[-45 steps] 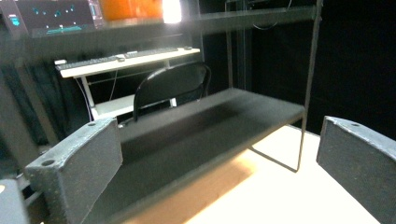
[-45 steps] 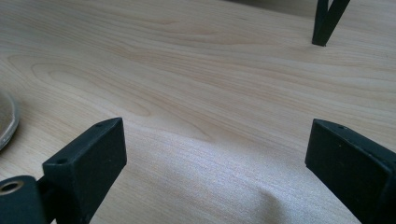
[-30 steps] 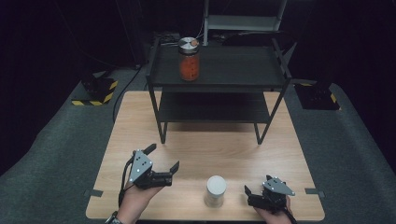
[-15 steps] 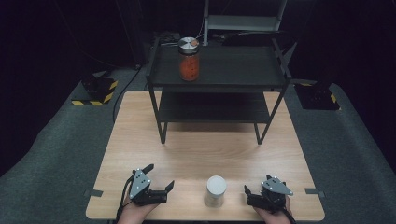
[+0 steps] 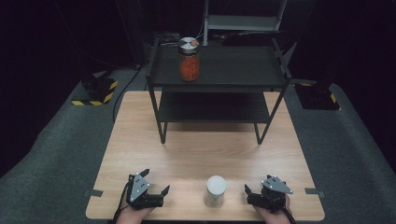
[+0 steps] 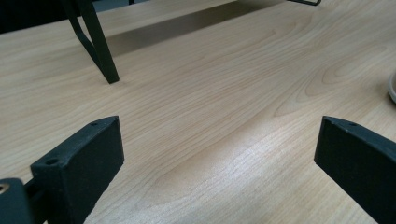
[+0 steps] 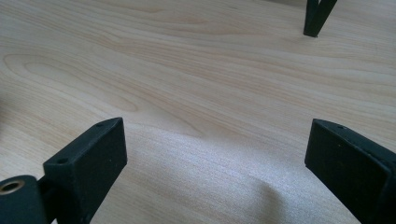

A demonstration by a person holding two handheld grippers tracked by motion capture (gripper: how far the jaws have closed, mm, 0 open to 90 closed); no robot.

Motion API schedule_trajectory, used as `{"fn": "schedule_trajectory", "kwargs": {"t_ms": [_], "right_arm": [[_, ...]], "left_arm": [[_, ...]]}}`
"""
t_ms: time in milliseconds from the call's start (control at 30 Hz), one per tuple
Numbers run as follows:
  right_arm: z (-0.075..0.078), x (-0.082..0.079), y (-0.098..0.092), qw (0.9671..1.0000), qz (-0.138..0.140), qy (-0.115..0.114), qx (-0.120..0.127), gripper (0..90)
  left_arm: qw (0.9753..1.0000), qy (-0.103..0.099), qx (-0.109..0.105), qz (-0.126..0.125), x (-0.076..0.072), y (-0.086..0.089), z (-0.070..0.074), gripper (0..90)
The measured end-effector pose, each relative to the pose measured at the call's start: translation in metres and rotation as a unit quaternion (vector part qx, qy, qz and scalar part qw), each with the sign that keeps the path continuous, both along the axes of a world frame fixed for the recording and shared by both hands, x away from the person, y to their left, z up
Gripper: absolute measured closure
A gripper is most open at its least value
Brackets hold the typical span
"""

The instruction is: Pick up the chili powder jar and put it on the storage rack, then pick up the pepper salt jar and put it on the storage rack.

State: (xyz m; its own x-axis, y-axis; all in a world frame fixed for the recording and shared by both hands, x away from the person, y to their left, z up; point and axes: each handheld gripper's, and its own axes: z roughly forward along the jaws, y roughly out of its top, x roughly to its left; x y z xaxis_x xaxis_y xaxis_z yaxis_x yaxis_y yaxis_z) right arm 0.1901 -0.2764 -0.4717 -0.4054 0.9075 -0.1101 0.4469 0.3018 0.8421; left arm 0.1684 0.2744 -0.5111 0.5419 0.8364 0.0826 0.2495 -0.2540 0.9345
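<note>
On the wooden desk point(image 5: 205, 154), seen from the high view, a black two-tier shelf unit point(image 5: 217, 74) stood across the far half, its legs resting on the wood. One leg of this unit appeared in the left gripper view point(image 6: 100, 51), and the foot of another in the right gripper view point(image 7: 315, 21). On the upper tier, toward its left end, stood a glass jar with orange contents point(image 5: 189, 59), upright and capped with a metal lid. At the near edge of the desk, roughly midway between the two hands, stood a small white-lidded jar point(image 5: 215, 191), upright and touched by neither claw. The left claw point(image 5: 156, 184) lay near the front left of the desk, well apart from the white-lidded jar and pointed toward it; its jaws were spread wide, with bare wood between them in the left gripper view, where a sliver of the jar's rim showed at the right edge point(image 6: 392, 88). The right claw point(image 5: 247, 192) lay near the front right, closer to that jar but clear of it; its jaws likewise stood wide apart over bare wood in the right gripper view. Both claws held nothing. Dark grey floor covering point(image 5: 56, 140) surrounded the desk on both sides.
</note>
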Motion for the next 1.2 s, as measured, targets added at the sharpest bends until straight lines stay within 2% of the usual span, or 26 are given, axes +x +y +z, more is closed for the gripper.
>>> {"fn": "schedule_trajectory", "kwargs": {"t_ms": [100,233,367,567,767,1067,1200], "right_arm": [[0.0,0.0,0.0,1.0,0.001,-0.001,0.0,5.2],[0.0,0.0,-0.002,1.0,0.001,-0.001,0.004,5.1],[-0.001,0.0,-0.003,1.0,0.005,-0.001,0.005,5.0],[0.0,0.0,-0.001,0.9998,0.016,-0.005,-0.007,4.8],[-0.002,-0.002,-0.003,0.9999,0.007,-0.008,0.002,4.0],[-0.001,-0.007,-0.006,0.9996,0.01,-0.023,0.012,3.9],[0.001,-0.015,-0.009,0.9989,0.011,-0.039,0.022,4.0]], "left_arm": [[1.0,0.004,0.002,-0.004,-0.001,0.001,0.001,1.3],[0.9999,0.003,-0.007,-0.013,0.0,0.005,0.0,1.3],[0.9999,0.004,-0.008,-0.011,0.0,0.006,0.0,1.2],[0.9998,0.01,0.008,-0.013,0.001,0.002,0.003,1.0],[0.9996,0.003,0.022,-0.017,0.0,-0.001,0.004,0.9],[0.9998,0.005,0.008,-0.016,0.0,0.003,0.002,0.9],[0.9998,0.004,0.013,-0.016,0.0,0.001,0.003,0.9]]}}
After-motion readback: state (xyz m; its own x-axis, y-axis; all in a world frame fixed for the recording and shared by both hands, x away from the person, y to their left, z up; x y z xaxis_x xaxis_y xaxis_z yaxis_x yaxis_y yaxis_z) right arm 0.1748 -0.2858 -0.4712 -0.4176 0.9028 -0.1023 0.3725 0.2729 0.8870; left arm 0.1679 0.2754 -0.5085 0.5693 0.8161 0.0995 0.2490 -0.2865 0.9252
